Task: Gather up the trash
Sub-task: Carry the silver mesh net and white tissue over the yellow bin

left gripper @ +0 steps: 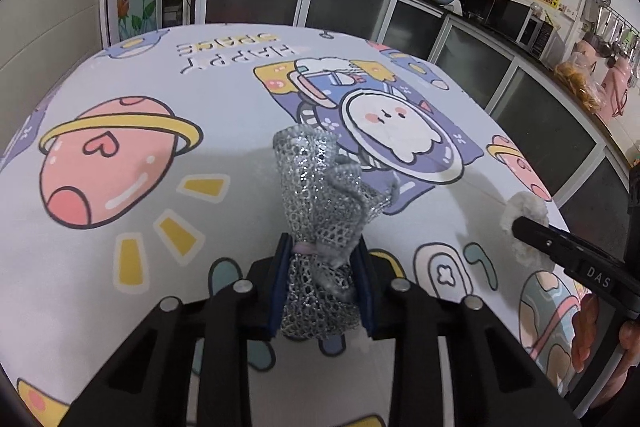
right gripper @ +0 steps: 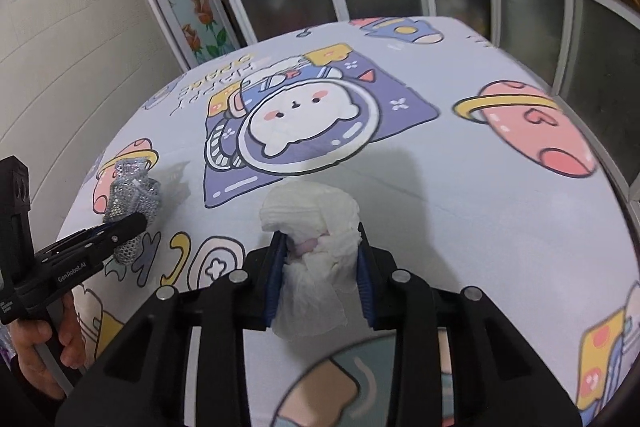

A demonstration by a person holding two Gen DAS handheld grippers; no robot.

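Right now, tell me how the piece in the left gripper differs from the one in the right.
The silver mesh cloth is glittery, open-weave netting; the white tissue is plain, soft crumpled paper. The mesh stands up stiffly above the left gripper; the tissue bulges rounder and limper above the right gripper. Both are pinched between blue pads over the cartoon tablecloth.
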